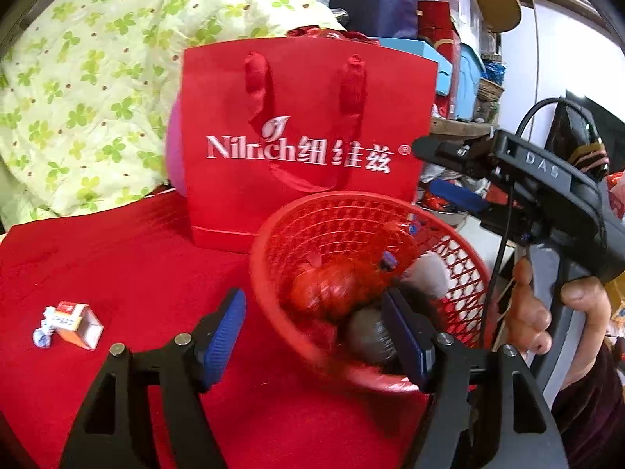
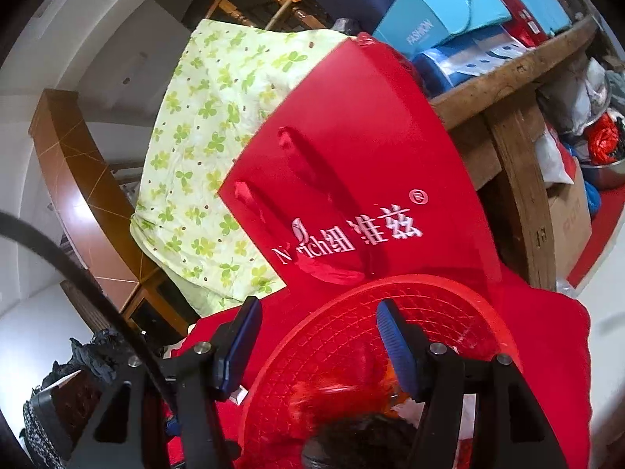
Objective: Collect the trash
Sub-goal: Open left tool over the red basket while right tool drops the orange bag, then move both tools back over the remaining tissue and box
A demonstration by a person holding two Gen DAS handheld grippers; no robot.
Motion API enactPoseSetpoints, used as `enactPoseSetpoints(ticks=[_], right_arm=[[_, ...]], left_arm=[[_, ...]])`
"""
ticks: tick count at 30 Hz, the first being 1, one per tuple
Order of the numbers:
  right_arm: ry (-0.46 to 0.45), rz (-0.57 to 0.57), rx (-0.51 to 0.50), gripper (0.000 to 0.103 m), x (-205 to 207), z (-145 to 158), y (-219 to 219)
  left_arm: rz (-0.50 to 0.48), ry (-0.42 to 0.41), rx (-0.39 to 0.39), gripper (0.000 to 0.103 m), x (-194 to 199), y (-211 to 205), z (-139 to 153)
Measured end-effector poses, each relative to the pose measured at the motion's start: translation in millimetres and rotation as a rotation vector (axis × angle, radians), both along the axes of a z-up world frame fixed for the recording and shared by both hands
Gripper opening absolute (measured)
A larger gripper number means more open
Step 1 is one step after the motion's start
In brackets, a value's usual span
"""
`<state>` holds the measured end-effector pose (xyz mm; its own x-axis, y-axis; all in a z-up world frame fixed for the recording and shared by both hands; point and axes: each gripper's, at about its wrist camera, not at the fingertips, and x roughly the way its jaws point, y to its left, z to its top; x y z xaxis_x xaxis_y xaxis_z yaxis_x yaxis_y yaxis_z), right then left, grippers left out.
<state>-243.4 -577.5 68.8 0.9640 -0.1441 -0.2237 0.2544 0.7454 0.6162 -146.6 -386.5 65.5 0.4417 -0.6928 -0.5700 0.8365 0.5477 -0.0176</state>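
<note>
Left wrist view, from left to right: a small crushed orange-and-white cardboard carton (image 1: 76, 322) with a crumpled white wrapper (image 1: 43, 334) touching it lies alone on the red cloth-covered table (image 1: 117, 258), well apart from everything else. The left gripper (image 1: 314, 338) hangs about half open over the table with nothing between its blue ribbed pads (image 1: 224, 338); its right finger reaches over the near rim of a round red plastic lattice basket (image 1: 273, 273). The basket holds a red crinkled bag (image 1: 324, 289), a dark grey wad (image 1: 367, 332) and a pale bundle (image 1: 427, 275). Behind it stands a red paper gift bag with white lettering (image 1: 304, 125). At the far right a hand (image 1: 547, 312) grips the right gripper's black handle (image 1: 562, 203).

Right wrist view: the right gripper (image 2: 318, 346) also stands about half open, holding nothing. Its jaws straddle the basket's rim (image 2: 351, 285) without pressing it.

Risks, as a judgement: the basket looks light and sits near the table's right edge, so either finger catching the rim could tip it and spill the collected trash. The carton and wrapper could be overlooked. The thin wrapper may slip from half-open jaws.
</note>
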Motion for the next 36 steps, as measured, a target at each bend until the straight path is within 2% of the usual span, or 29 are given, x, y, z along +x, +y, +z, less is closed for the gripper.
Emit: enactPoseSetpoints(ticks=[11, 24, 30, 36], right_arm=[[-0.085, 0.023, -0.067, 0.066, 20.3, 22.5, 41.7], [-0.156, 0.129, -0.126, 0.066, 55.6, 42.6, 102.4], [-0.158, 0.189, -0.161, 0.066, 76.3, 45.9, 135.4], [-0.109, 0.244, -0.186, 0.066, 103.5, 40.3, 163.6]], left_arm=[[0.123, -0.036, 0.024, 0.074, 16.8, 39.3, 3.0], [0.218, -0.042, 0.032, 0.074, 35.3, 82.6, 1.9], [0.258, -0.043, 0.034, 0.074, 44.3, 104.4, -0.6], [0.298, -0.022, 0.037, 0.074, 55.9, 129.3, -8.4]])
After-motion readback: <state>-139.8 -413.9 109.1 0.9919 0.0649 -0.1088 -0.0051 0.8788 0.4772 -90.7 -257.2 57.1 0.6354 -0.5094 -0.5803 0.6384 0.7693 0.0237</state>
